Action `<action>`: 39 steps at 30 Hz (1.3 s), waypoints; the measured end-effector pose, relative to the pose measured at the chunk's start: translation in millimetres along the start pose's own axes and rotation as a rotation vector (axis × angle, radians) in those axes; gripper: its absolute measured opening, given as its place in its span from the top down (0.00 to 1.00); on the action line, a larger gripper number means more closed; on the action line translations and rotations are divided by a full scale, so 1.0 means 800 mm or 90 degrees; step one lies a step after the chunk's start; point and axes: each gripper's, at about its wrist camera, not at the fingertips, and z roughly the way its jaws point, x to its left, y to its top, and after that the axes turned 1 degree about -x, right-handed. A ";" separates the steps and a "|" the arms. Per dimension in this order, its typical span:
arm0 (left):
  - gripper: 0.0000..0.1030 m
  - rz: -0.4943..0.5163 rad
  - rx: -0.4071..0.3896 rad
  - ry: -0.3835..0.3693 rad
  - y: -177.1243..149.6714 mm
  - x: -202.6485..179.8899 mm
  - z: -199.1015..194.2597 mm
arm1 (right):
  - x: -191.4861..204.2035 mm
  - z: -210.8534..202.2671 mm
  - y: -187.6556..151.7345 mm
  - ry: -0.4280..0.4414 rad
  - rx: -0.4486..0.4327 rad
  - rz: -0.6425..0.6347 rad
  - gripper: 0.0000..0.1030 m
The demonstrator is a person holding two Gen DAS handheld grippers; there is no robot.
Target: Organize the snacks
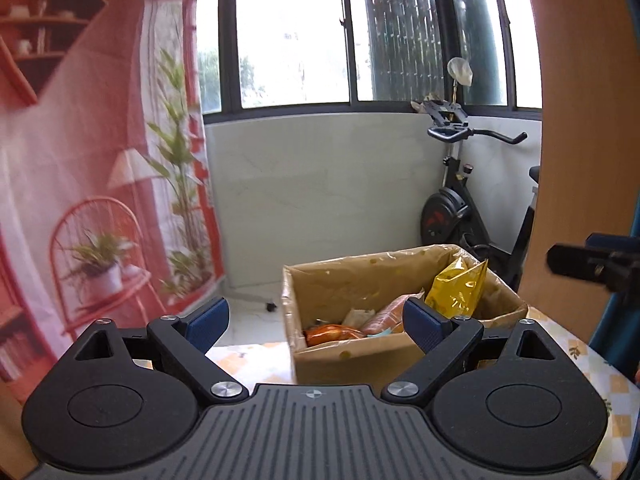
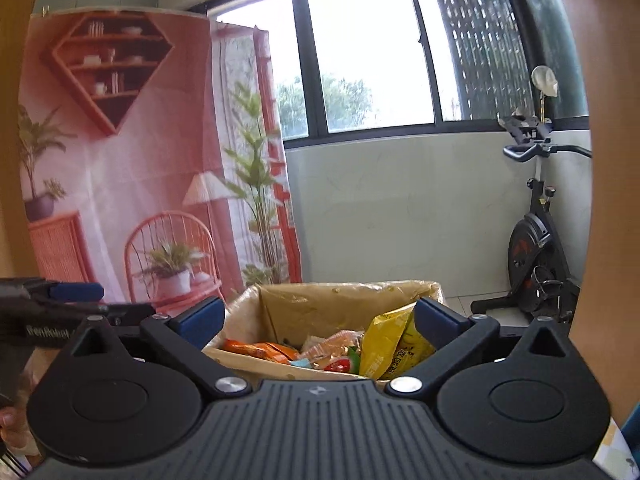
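An open cardboard box [image 1: 352, 360] stands on the table with several snack packs inside: a yellow foil bag [image 1: 458, 290], an orange pack [image 1: 332, 334] and a pinkish pack [image 1: 384, 316]. It also shows in the right wrist view [image 2: 340, 304], with the yellow bag [image 2: 386, 344] and the orange pack [image 2: 260, 350]. My left gripper [image 1: 316, 322] is open and empty, held in front of the box. My right gripper [image 2: 320, 320] is open and empty, just before the box. The right gripper shows at the right edge of the left wrist view [image 1: 592, 266]; the left gripper shows at the left edge of the right wrist view [image 2: 60, 300].
The table has a yellow-checked cloth [image 1: 608, 384]. An exercise bike [image 2: 540, 240] stands at the back right by the windowed wall. A printed pink backdrop [image 1: 80, 160] hangs on the left. A wooden panel [image 1: 580, 120] rises at the right.
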 end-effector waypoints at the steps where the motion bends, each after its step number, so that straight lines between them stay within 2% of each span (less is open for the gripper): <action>1: 0.08 0.002 -0.006 0.002 0.001 -0.001 -0.009 | 0.001 -0.011 0.002 0.001 -0.007 0.005 0.00; 5: 0.08 -0.004 -0.031 0.017 0.004 -0.003 -0.042 | 0.011 -0.048 0.010 -0.010 -0.025 0.003 0.00; 8: 0.08 -0.006 -0.036 -0.005 0.004 -0.007 -0.064 | 0.023 -0.069 0.012 -0.015 -0.031 -0.012 0.00; 12: 0.08 -0.008 -0.044 0.019 -0.001 -0.012 -0.093 | 0.032 -0.092 0.012 -0.012 -0.038 -0.009 0.00; 16: 0.08 -0.017 -0.057 0.022 -0.007 -0.012 -0.117 | 0.040 -0.110 0.011 -0.007 -0.039 -0.013 0.00; 28: 0.08 -0.025 -0.074 0.046 -0.006 -0.014 -0.140 | 0.054 -0.140 0.012 -0.001 -0.052 -0.021 0.00; 39: 0.08 -0.040 -0.063 0.039 -0.012 -0.011 -0.141 | 0.048 -0.146 0.008 0.004 -0.059 -0.011 0.00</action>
